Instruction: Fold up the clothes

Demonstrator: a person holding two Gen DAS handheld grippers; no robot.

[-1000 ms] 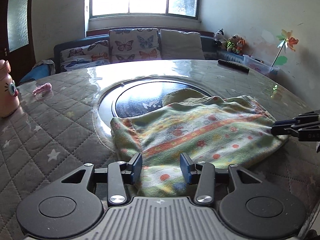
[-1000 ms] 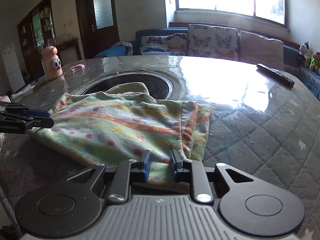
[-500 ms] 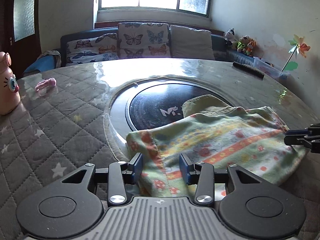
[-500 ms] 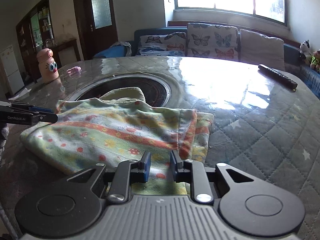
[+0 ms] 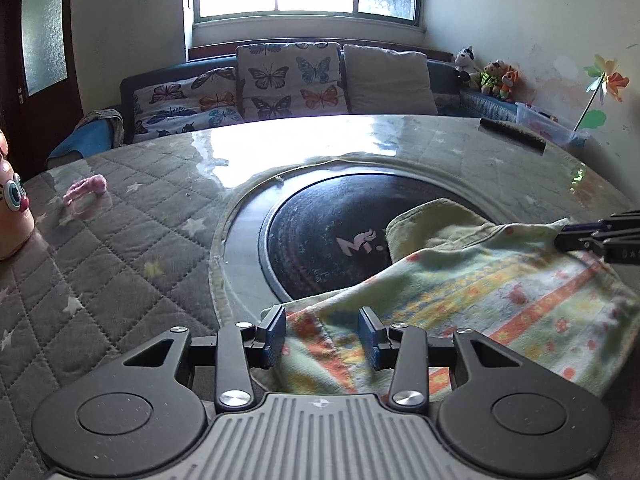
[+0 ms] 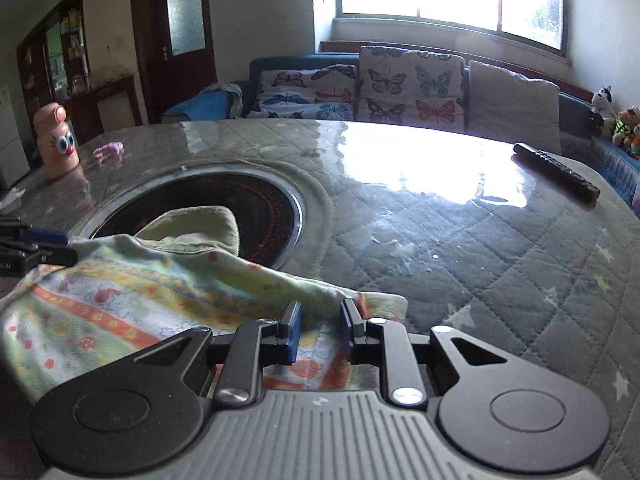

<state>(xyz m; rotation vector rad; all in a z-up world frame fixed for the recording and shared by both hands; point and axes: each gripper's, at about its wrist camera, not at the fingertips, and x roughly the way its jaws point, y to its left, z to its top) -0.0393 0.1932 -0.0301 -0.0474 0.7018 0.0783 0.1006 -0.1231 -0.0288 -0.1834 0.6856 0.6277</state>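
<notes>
While the garment (image 5: 460,292) is lying across the lower right of the left wrist view, partly over the dark round inset (image 5: 320,232) of the quilted tabletop (image 5: 120,240), the left claw (image 5: 322,334) is standing wide apart, its blue pads flanking the cloth's near corner without pinching it. The cloth's long axis is running from this corner toward the right edge of the frame, where the right claw (image 5: 576,236) is entering. Whether that claw is gripping the far hem cannot be told from this view.

As the right wrist view is showing, the garment (image 6: 120,304) is spreading from bottom centre to the left edge. The right claw (image 6: 320,332) is standing at a narrow gap astride the cloth's edge, not visibly clamped. The left claw (image 6: 40,248) is appearing at the far left, at the opposite end. Each claw is thus nearest its own end, so a lengthwise fold would probably need both to close first.
</notes>
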